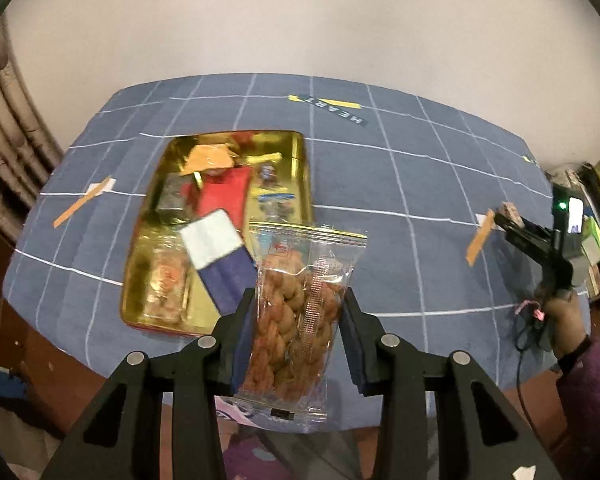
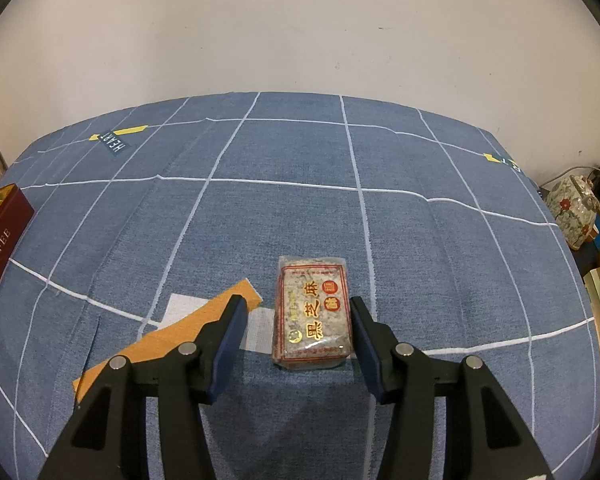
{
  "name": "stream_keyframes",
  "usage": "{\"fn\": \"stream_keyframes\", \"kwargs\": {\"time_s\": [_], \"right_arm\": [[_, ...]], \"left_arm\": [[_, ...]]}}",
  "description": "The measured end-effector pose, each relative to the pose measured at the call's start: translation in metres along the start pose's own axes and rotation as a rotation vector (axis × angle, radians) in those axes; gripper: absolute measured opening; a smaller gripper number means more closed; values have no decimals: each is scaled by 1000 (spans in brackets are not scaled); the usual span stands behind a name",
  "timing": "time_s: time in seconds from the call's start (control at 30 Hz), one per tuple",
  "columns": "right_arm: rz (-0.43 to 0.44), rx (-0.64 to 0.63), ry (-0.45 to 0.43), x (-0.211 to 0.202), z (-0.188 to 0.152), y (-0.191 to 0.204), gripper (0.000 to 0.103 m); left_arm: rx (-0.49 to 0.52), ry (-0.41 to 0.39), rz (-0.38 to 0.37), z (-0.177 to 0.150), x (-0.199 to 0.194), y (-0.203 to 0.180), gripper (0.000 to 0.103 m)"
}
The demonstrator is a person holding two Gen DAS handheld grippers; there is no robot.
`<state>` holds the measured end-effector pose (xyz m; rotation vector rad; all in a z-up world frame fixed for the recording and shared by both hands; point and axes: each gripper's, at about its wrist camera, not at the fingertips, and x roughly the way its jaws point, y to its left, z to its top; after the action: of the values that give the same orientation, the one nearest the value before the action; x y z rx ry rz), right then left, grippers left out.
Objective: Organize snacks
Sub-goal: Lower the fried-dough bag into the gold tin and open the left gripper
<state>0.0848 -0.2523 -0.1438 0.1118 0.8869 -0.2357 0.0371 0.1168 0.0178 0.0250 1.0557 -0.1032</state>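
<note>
Your left gripper [image 1: 298, 312] is raised, its blue-padded black fingers closed on a clear packet of twisted brown snacks [image 1: 300, 312]. Your right gripper [image 2: 298, 334] sits low, spread wide.

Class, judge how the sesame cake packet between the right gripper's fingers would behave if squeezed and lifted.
The sesame cake packet looks like a firm block, so probably stiff. Its glossy wrap may slip. It lies flat, so it is unlikely to roll. The right gripper is open around it.
</note>
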Motion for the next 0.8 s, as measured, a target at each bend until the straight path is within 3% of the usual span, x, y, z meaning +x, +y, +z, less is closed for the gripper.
{"fn": "stream_keyframes", "kwargs": {"time_s": [0.7,0.8], "right_arm": [[-20,27,9,-2,-1,0,52],[-16,30,11,-6,-4,3,42]], "left_arm": [[-41,-42,131,27,37,43,36],[-35,-39,153,29,46,48,36]]}}
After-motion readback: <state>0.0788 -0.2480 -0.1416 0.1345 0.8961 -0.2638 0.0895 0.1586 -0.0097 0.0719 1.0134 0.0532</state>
